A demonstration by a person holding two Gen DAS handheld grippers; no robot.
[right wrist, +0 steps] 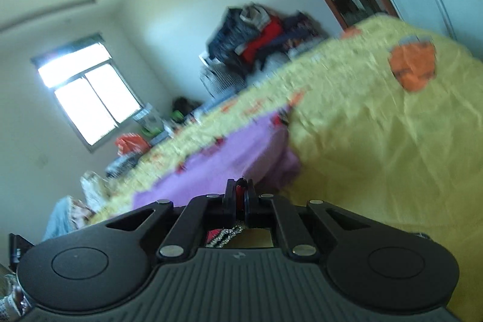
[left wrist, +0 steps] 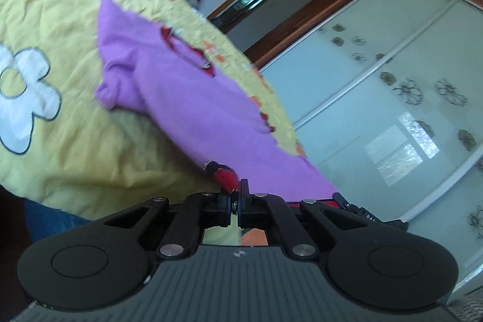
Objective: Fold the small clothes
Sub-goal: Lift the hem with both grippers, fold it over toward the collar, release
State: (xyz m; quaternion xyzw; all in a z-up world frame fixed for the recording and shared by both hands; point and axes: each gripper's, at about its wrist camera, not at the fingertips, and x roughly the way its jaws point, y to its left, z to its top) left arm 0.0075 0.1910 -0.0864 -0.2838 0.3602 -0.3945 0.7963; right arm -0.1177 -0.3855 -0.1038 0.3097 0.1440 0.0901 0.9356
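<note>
A small purple top (left wrist: 187,92) with red and dark trim lies spread on the yellow bedspread (left wrist: 60,141). My left gripper (left wrist: 235,191) is shut on the top's red hem at its near edge. The right gripper's tip shows behind it at the right (left wrist: 342,199). In the right wrist view the purple top (right wrist: 229,162) stretches away from my right gripper (right wrist: 240,186), which is shut on its red hem. The far sleeve (left wrist: 108,86) is bunched on the bed.
The yellow bedspread (right wrist: 377,141) has white flower and orange patches. A pile of dark and red clothes (right wrist: 265,35) stands at the bed's far end. A wardrobe with frosted sliding doors (left wrist: 392,86) is beside the bed. A window (right wrist: 87,92) is on the far wall.
</note>
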